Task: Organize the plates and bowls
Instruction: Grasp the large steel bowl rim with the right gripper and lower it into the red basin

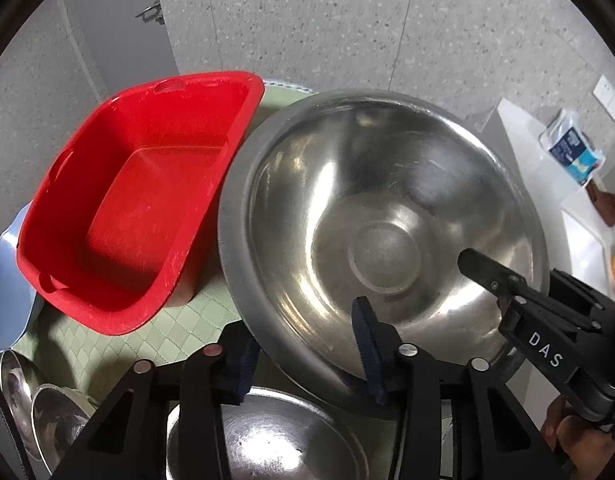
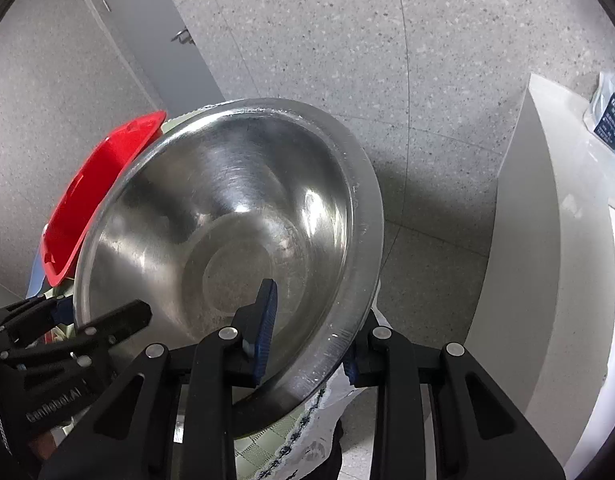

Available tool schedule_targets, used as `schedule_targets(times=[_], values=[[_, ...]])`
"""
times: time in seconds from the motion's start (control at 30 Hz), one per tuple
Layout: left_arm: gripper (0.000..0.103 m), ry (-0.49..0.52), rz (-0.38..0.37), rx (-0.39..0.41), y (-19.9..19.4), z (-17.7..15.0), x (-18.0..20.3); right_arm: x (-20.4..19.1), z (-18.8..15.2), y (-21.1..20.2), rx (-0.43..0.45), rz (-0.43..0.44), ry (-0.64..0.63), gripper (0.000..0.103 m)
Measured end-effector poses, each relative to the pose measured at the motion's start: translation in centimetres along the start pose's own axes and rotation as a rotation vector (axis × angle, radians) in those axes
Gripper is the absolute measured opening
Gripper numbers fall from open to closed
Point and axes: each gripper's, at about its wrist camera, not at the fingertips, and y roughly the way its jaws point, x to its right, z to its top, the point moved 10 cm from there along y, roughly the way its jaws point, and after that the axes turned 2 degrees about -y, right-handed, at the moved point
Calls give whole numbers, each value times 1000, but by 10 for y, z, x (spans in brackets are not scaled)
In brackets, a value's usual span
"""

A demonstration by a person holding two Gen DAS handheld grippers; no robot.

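Note:
A large steel bowl is held tilted above the table; it also shows in the right wrist view. My left gripper is shut on its near-left rim, one blue pad inside the bowl and one outside. My right gripper is shut on its right rim, one pad inside and one outside; it shows in the left wrist view. A red plastic tub stands left of the bowl, empty. Another steel bowl lies below my left gripper.
A green checked mat covers the table. Two small steel bowls and a light blue plate sit at the left edge. A white counter with a blue-and-white packet stands to the right. Speckled floor lies beyond.

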Motion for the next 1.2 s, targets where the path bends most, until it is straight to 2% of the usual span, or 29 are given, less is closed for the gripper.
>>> schedule_targets(times=[0.17, 0.3, 0.5, 0.67, 0.83, 1.07, 1.2], values=[[39, 13, -28, 62, -20, 4, -1, 3, 11, -14, 36, -23, -22, 29], [39, 4, -40, 148, -50, 17, -7, -10, 35, -36, 93, -22, -52, 29], [39, -99, -10, 216, -75, 27, -57, -61, 77, -43, 144, 35, -138, 29], [38, -226, 36, 211, -80, 19, -116, -125, 99, -12, 110, 109, -233, 29], [38, -331, 50, 150, -67, 3, -163, -174, 104, 30, 44, 161, -311, 29], [38, -406, 26, 54, -37, -23, -185, -193, 99, 78, -53, 167, -365, 29], [38, -425, 13, 54, -32, -26, -188, -194, 93, 90, -84, 146, -401, 31]])
